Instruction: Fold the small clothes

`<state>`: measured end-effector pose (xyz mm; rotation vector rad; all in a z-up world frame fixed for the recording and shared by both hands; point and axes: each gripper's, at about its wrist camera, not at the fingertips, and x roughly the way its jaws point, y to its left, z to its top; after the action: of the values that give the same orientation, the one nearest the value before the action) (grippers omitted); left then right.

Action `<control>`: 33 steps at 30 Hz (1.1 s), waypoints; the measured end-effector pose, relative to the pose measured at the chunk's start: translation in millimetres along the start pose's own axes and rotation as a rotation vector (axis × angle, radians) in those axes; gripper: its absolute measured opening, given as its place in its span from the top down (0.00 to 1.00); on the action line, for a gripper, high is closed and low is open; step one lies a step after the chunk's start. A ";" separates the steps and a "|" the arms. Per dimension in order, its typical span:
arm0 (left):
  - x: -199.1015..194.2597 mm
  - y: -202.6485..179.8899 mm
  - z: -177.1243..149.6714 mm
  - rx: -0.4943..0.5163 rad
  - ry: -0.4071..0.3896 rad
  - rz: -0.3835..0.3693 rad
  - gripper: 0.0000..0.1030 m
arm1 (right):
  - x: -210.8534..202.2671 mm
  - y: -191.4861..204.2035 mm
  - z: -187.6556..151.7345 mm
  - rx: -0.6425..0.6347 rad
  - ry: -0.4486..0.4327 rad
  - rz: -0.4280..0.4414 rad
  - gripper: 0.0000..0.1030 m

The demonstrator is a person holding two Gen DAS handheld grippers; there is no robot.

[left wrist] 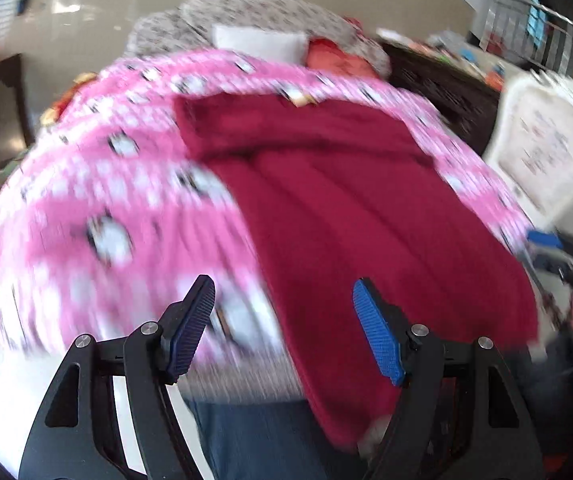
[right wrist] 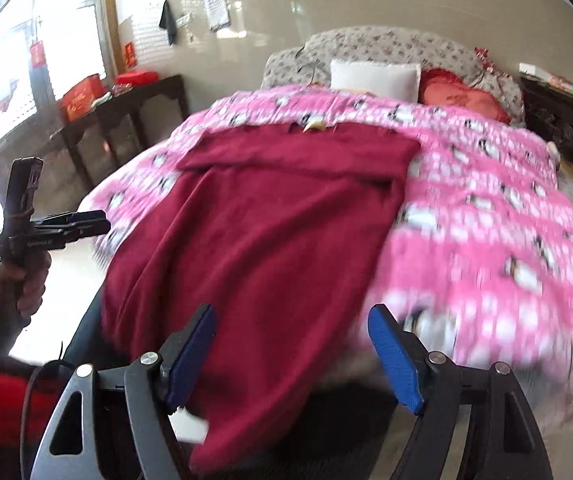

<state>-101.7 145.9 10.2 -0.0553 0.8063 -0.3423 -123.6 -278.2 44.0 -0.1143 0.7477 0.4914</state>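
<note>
A dark red garment (right wrist: pixel 270 216) lies spread lengthwise on the pink penguin-print quilt (right wrist: pixel 486 208), its near end hanging over the bed's front edge. Its far end is folded across (right wrist: pixel 298 152). My right gripper (right wrist: pixel 292 356) hovers above the near end, jaws open, with nothing between the blue pads. In the left wrist view the garment (left wrist: pixel 358 208) lies right of centre on the quilt (left wrist: pixel 98 184). My left gripper (left wrist: pixel 282 292) is open over the garment's left edge and holds nothing. A hand holds the left gripper (right wrist: pixel 86 220) beyond the bed's left side. Both views are motion-blurred.
A white pillow (right wrist: pixel 374 76) and a red cushion (right wrist: pixel 462 100) lie against the floral headboard (right wrist: pixel 386 44). A dark wooden table (right wrist: pixel 126 116) with red boxes stands left of the bed, a dark cabinet (right wrist: pixel 566 128) to the right. A white chair (left wrist: pixel 542 144) stands by the bed.
</note>
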 end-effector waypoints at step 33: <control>43.4 -19.9 -77.2 -0.130 0.162 -0.252 0.94 | 34.2 -1.9 -75.3 0.191 0.193 0.179 0.55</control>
<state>-134.6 119.4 -70.2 -0.2545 0.9841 -0.5368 -148.3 -287.0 -34.4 0.0849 0.9955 0.5814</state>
